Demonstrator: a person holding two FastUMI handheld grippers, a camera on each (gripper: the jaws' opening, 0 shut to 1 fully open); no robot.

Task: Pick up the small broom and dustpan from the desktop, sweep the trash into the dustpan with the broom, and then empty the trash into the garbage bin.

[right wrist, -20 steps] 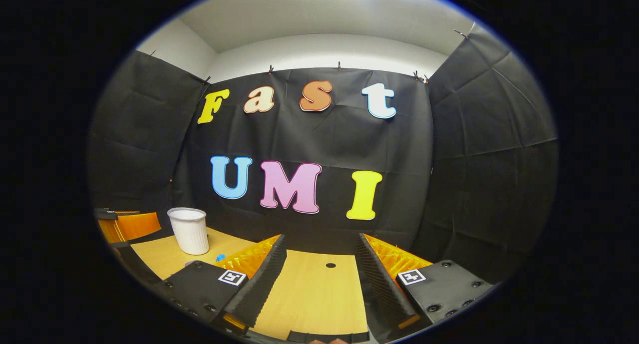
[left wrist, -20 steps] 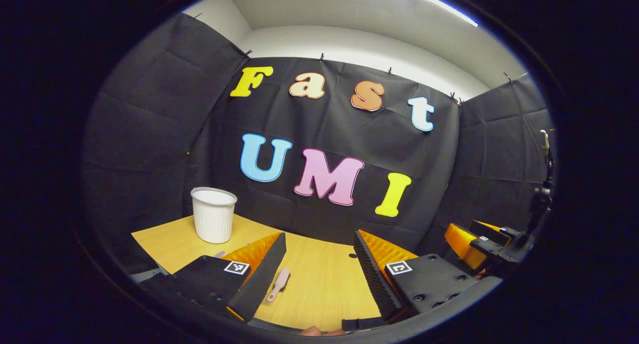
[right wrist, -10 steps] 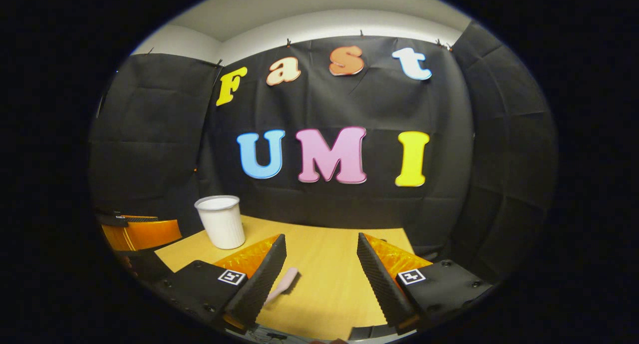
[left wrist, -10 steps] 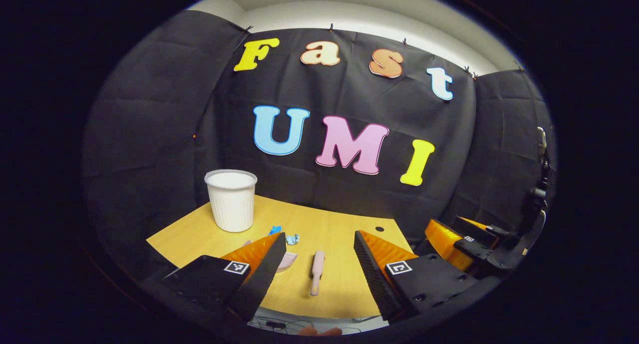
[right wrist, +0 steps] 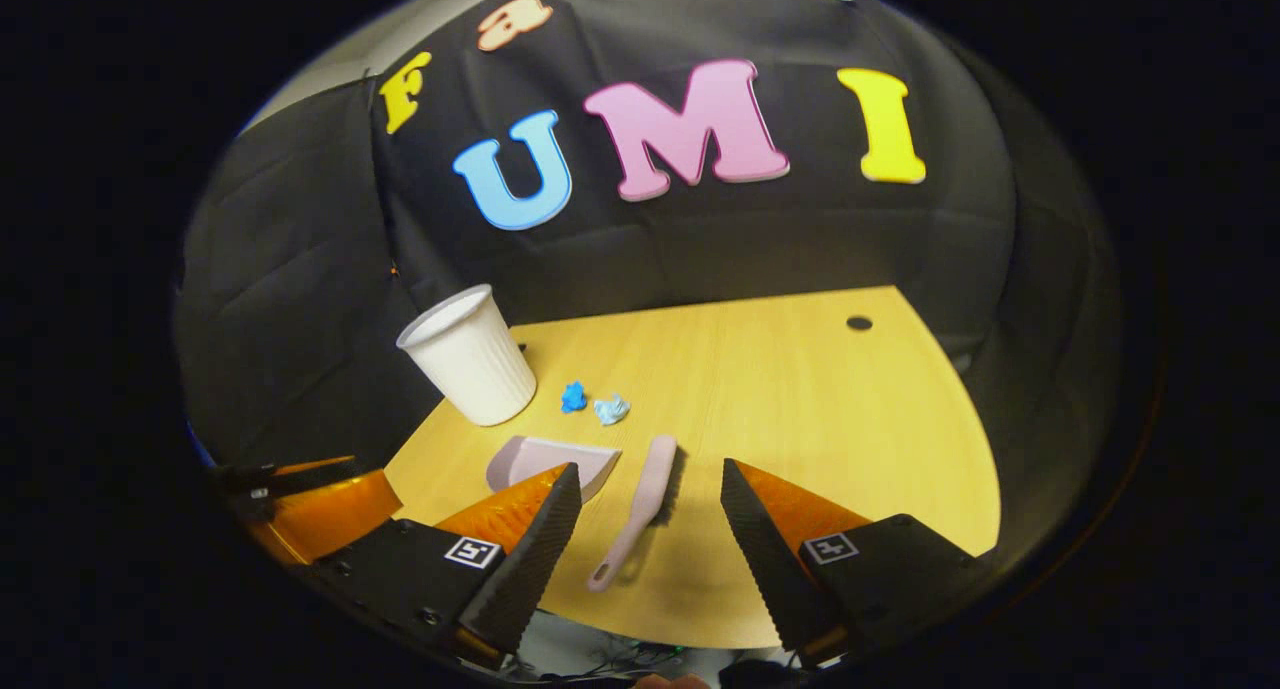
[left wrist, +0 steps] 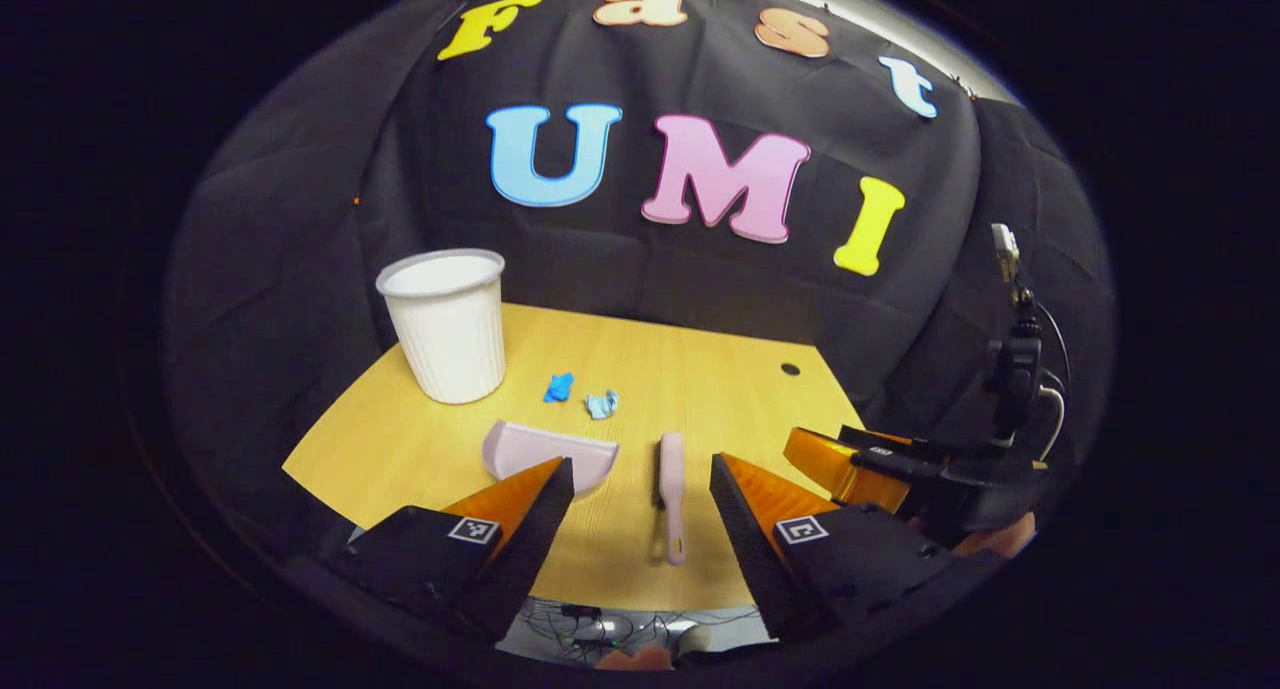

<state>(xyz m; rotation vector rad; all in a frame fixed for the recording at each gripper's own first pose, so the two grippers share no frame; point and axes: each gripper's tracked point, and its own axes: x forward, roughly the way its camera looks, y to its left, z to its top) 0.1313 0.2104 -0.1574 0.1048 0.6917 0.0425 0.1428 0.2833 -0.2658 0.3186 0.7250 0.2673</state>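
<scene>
- While both tools hang above the near edge of the wooden tabletop [left wrist: 700, 369], the left tool [left wrist: 640, 489] has its fingers spread wide with nothing between them.
- The right tool [right wrist: 650, 504] is likewise spread wide and empty; in the left gripper view it appears off to the right, near the tabletop's right edge, with part of a hand under it.
- The small pink broom [right wrist: 640, 514] lies flat on the tabletop, handle toward the near edge, bristles facing right in the right gripper view.
- The pink dustpan [left wrist: 550, 451] sits just left of the broom, apart from it, partly hidden behind a finger of the left tool.
- Two bits of blue trash [left wrist: 580, 395] lie close together beyond the dustpan.
- The white ribbed garbage bin [left wrist: 447, 324] stands upright at the tabletop's far left, near the trash.
</scene>
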